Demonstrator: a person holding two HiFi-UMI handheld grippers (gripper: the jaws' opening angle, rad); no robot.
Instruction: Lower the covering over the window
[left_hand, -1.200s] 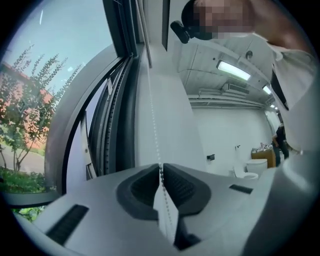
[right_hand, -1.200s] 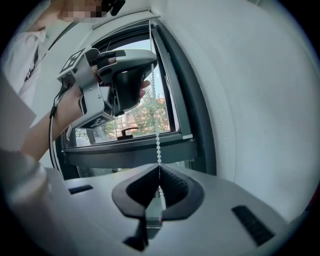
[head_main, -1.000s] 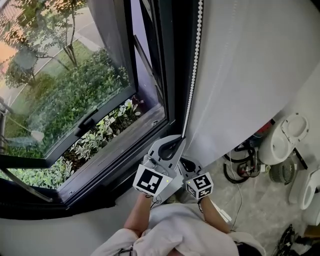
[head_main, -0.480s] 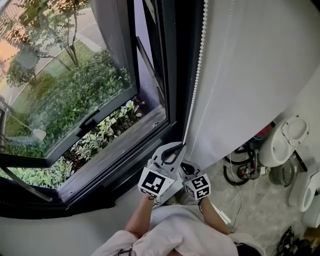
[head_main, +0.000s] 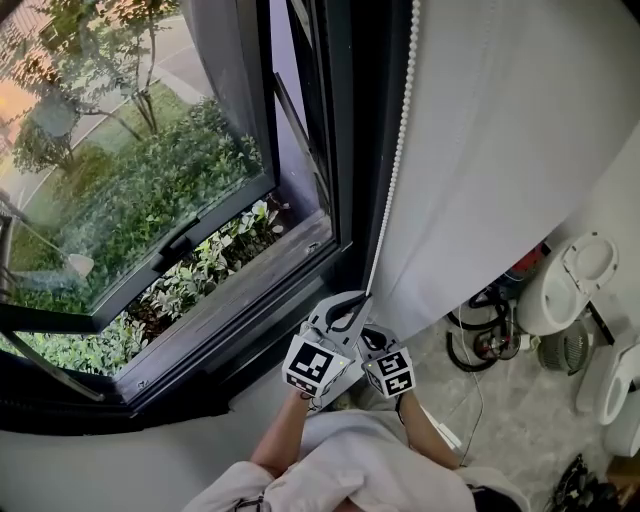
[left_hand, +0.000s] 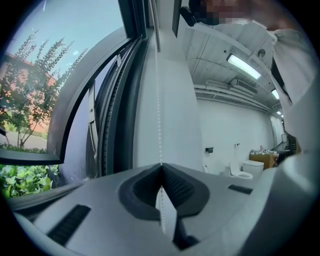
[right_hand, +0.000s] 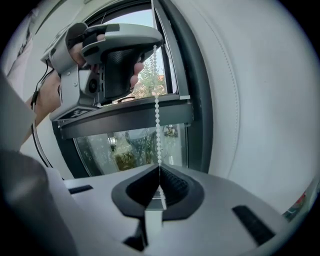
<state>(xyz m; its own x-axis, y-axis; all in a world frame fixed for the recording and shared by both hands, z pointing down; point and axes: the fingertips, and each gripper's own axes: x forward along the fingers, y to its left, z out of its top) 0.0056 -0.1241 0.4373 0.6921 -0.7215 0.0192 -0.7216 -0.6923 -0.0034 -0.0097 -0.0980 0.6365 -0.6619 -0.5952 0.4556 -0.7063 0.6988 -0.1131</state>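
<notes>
Your left gripper (left_hand: 160, 167) and, below it, your right gripper (right_hand: 160, 169) each have jaws closed on the bead chain (head_main: 398, 150), which hangs along the white blind (head_main: 500, 130), apparently against the dark window frame (head_main: 345, 150).

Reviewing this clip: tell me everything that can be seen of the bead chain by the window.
The bead chain is a thin string of small white beads, plastic by the look. It hangs taut and nearly straight along the dark window frame, beside the white covering. The left claw is shut on it low down, and the right claw is shut on it just below. Its top runs out of view.
</notes>
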